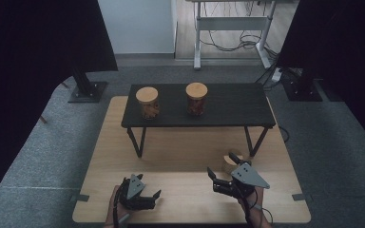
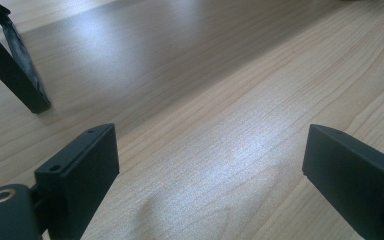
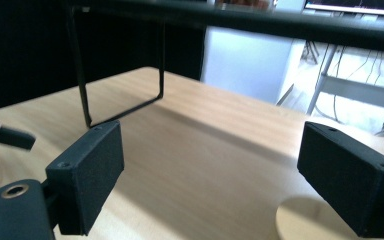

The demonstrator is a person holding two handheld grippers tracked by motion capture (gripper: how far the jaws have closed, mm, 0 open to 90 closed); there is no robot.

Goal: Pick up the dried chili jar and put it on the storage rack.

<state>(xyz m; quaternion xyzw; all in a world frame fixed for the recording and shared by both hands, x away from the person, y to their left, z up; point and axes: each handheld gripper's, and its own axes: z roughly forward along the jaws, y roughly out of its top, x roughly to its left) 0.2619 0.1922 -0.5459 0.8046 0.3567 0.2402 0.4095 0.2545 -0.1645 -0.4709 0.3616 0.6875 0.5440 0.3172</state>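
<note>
In the high view, two jars (image 1: 147,102) with wooden lids stand upright on the black shelf (image 1: 228,107); one small wooden lid (image 1: 228,163) lies flat on the table (image 1: 180,156), just beside the right gripper (image 1: 224,171), whose jaws are spread. The left gripper (image 1: 148,185) is well apart, also spread. In the left gripper view, bare wood lies between the jaws, one shelf leg (image 2: 15,75) beyond. In the right gripper view, the lid (image 3: 305,220) sits by the right jaw.

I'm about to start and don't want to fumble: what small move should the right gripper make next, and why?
Probably ease the right gripper a little to its right, over the wooden lid. Its jaws stand wide open with nothing between them, and the lid lies flat on the table just beside its right jaw, so it isn't centred yet.
</note>
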